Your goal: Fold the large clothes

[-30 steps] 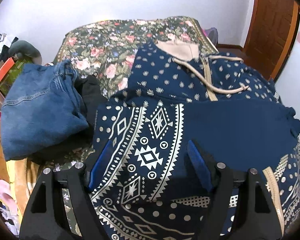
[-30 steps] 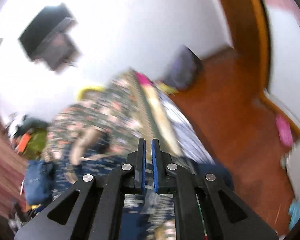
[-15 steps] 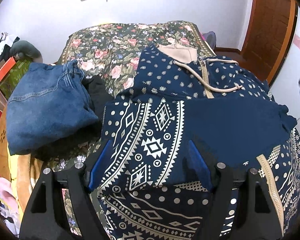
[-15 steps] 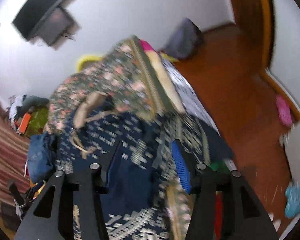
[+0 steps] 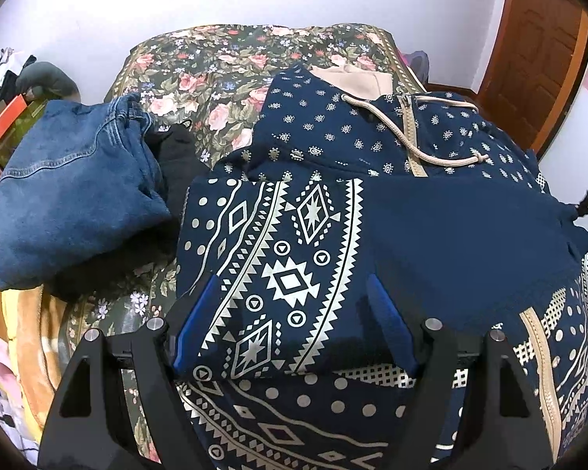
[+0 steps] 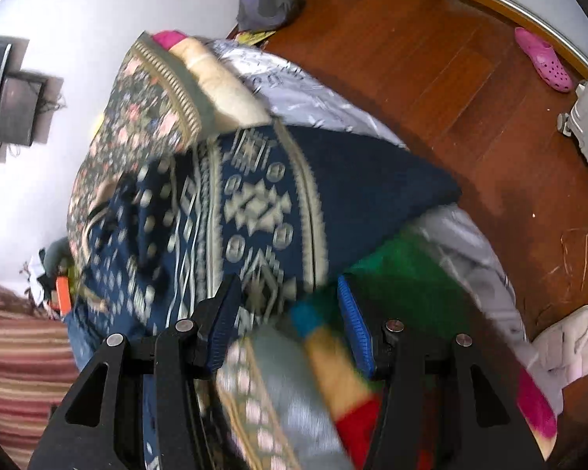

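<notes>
Two claws are working a navy patterned hoodie (image 5: 333,203) lying on the bed (image 5: 223,58). Left claw (image 5: 294,309) is gaping wide over a folded sleeve, gripping nothing. Right claw (image 6: 290,313) is hanging half-open above the hem; it should pinch both layers squarely.

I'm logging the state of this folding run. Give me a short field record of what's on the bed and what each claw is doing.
garment in work: navy patterned hoodie spread on the floral bedspread, one patterned panel folded across its front
drawstring: beige cord loose across the chest
beside it: folded blue jeans with a black garment next to them
left claw: open, straddling the folded panel
right claw: open above the hoodie's edge, picture blurred
</notes>
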